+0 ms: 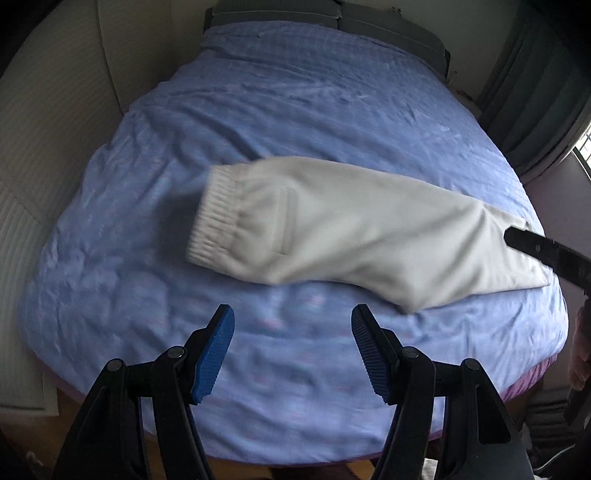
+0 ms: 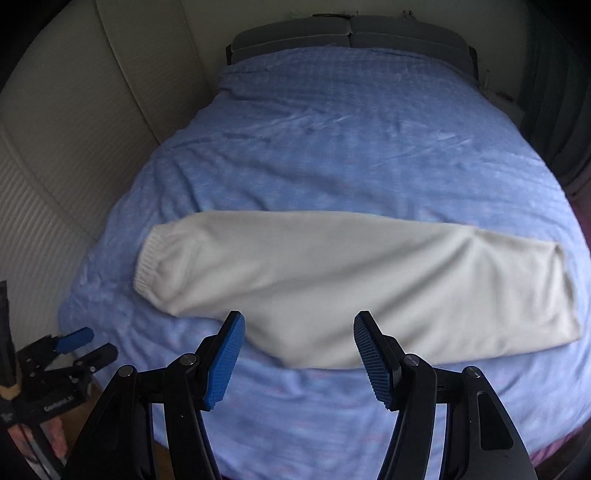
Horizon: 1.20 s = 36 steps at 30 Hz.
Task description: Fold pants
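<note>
Cream-white pants (image 1: pixel 354 229) lie across the blue bedspread (image 1: pixel 280 110), doubled leg on leg, with the ribbed waistband (image 1: pixel 212 218) at the left end. In the right wrist view the same pants (image 2: pixel 332 288) stretch from the waistband (image 2: pixel 147 258) to the right. My left gripper (image 1: pixel 293 354) hovers open over bare bedspread, nearer than the pants, nothing between its blue pads. My right gripper (image 2: pixel 299 360) is open above the pants' near edge, holding nothing. The left gripper (image 2: pixel 79 345) also shows at the lower left of the right wrist view.
The blue bedspread (image 2: pixel 332 140) covers the whole bed, with grey pillows (image 2: pixel 347 33) at the head. A cream padded wall (image 1: pixel 55 129) runs along the left. A dark curtain (image 1: pixel 535 92) and a window hang at the right. Wooden floor (image 1: pixel 66 402) shows below the bed's near edge.
</note>
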Tool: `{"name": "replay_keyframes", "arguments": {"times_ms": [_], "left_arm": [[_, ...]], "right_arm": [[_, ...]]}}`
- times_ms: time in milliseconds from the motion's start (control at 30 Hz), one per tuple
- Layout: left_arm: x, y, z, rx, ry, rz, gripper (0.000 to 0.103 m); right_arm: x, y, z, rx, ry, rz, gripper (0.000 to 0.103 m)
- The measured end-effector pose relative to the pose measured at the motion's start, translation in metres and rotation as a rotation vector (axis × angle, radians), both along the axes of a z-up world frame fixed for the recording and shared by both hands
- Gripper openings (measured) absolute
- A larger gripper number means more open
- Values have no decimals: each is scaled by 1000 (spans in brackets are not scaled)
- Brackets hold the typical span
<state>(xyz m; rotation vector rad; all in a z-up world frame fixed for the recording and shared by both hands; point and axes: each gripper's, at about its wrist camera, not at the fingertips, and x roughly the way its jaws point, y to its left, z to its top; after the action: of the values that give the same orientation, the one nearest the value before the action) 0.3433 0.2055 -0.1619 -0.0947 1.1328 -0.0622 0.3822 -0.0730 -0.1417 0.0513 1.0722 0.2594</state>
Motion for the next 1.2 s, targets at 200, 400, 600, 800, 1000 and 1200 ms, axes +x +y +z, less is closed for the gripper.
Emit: {"name": "replay_keyframes", "arguments": {"times_ms": [200,400,600,800,1000,1200], "left_arm": [[40,83,-34,-91,52,-16,63],[100,135,-75,-270,108,-8,55],[149,152,-118,-412,174,-11,43],[193,146,-144,-445,193,-72,40],[224,136,-159,-430,191,-134,40],[247,132,-164,-455,175,-153,39]], "right_arm": [[13,97,-16,-35,39,73,63],[44,149,-47,-45,125,89,63],[69,173,-78,-80,201,73,63],[84,175,-100,-95,259,25,63],[94,176,-111,-119,297,11,63],[103,178,-113,-135,307,18,63]]}}
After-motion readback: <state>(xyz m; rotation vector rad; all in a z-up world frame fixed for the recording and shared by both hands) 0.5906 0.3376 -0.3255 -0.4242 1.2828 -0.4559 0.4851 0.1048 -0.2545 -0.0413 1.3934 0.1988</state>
